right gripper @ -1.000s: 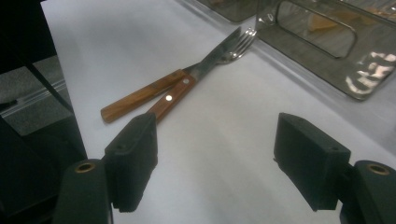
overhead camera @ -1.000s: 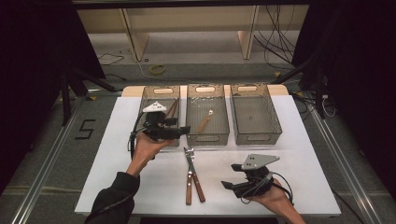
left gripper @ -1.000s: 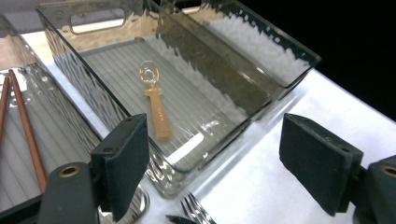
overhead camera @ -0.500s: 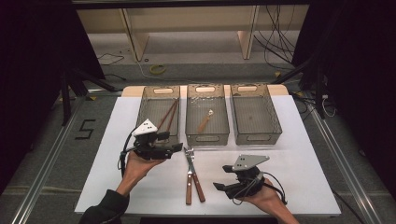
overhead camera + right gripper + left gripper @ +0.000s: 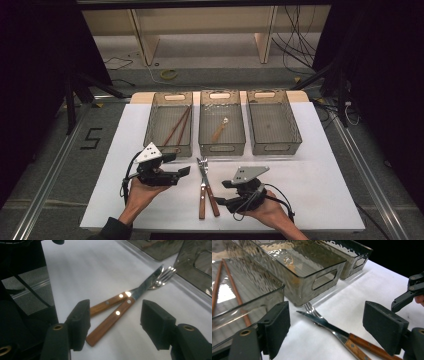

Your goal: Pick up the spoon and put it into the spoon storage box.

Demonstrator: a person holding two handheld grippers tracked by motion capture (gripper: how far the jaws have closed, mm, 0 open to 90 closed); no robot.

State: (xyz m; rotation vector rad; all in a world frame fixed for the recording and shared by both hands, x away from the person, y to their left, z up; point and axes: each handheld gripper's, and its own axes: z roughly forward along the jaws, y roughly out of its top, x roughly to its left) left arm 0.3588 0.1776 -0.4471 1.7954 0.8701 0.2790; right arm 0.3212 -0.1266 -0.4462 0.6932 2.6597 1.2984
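A knife (image 5: 203, 176) and a fork (image 5: 209, 186) lie crossed on the white tabletop (image 5: 325, 185), near its front edge and just in front of the middle bin (image 5: 221, 122). Their tips point toward the bins and their wooden handles toward the person, an easy way round for picking them up by the handles. In the right gripper view the knife (image 5: 130, 298) rests over the fork (image 5: 162, 277), so lifting one cleanly probably means taking its handle where the two spread apart.

The left claw (image 5: 182, 172) hovers just left of the pair, aimed right at them; in its own view the pads stand wide apart with nothing between them and the knife blade (image 5: 322, 321) ahead. The right claw (image 5: 223, 192) sits just right of the handles, low over the tabletop. Its jaws have just been closing somewhat, yet they are apart and hold nothing; the handles lie beyond the pads, not between them. Narrowing the gap to suit a slim handle seems the likely reason.

Three clear bins stand in a row at the far side. The left bin (image 5: 168, 122) holds wooden chopsticks (image 5: 177, 125), the middle one a small spoon (image 5: 219, 131), and the right bin (image 5: 273, 120) looks bare. That reads as sorting by kind, so the cutlery here is not yet put away.
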